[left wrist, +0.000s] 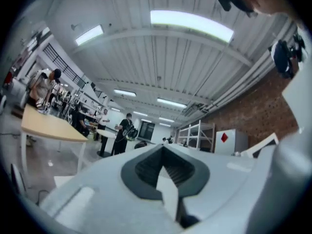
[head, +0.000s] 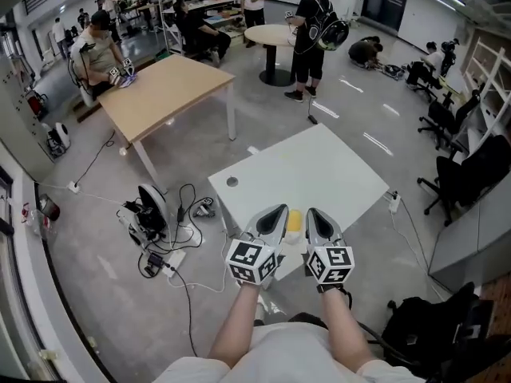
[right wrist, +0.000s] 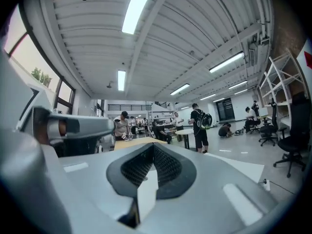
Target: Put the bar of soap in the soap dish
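Head view shows the left gripper [head: 275, 212] and the right gripper [head: 313, 214] held up side by side over the near edge of the white table [head: 319, 166]. The yellow bar of soap [head: 294, 219] shows in the gap between them, down on the table and touched by neither. Left gripper view and right gripper view each show the jaws pressed together at the tips, empty, pointing out across the room.

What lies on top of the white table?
A yellow thing shows, between the left gripper and the right gripper. They cover the table's near edge; anything there is hidden.
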Demonstrator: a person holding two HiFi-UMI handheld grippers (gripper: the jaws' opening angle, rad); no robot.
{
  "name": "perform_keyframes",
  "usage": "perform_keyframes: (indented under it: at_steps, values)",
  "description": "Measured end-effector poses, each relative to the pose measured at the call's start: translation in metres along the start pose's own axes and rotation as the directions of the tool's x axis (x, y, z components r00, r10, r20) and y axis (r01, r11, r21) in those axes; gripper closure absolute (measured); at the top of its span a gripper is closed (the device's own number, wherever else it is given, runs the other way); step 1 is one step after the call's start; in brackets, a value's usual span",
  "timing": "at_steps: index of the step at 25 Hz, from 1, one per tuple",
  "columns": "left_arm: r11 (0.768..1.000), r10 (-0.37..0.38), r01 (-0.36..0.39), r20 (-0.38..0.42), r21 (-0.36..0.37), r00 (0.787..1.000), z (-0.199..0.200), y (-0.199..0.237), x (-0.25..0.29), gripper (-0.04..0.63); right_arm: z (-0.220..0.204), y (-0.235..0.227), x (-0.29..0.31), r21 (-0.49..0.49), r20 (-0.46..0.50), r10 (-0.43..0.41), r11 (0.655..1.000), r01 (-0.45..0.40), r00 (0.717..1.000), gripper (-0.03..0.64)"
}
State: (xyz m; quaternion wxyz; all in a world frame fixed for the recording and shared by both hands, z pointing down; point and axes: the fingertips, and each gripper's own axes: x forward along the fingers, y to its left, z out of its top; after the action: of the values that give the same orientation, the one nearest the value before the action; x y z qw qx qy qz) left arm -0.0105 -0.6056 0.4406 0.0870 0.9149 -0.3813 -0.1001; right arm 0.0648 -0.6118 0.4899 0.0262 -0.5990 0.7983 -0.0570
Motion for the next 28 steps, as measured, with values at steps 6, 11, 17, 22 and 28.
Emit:
perform_keyframes:
  at_steps: [6,11,17,22,28]
  values:
    - [0.981,0.123,-0.128,0.046,0.145,0.991,0.031,-0.059,-0.051,0.595,0.022,0.021,-0.083,-0.016,0.060,0.046,0.999,-0.045,0.997,0.606]
    - [0.968,0.251,-0.246,-0.090,0.056,0.964,-0.077,-0.124,-0.117,0.595,-0.032,0.021,-0.209,0.073,-0.002,0.054,0.996,-0.054,0.999,0.607]
    - [0.989,0.146,-0.147,-0.062,-0.009,0.987,-0.068,-0.223,-0.136,0.595,-0.060,0.018,-0.296,0.155,-0.108,0.047,0.987,-0.030,0.993,0.607]
    - [0.974,0.124,-0.131,0.046,0.187,0.991,-0.009,-0.257,-0.140,0.595,0.038,0.008,-0.317,0.030,0.072,-0.018,0.999,0.016,0.997,0.607]
    - [0.957,0.162,-0.165,0.034,0.239,0.986,0.002,-0.242,-0.187,0.595,0.064,0.017,-0.317,-0.004,0.092,-0.062,0.998,0.063,0.994,0.607]
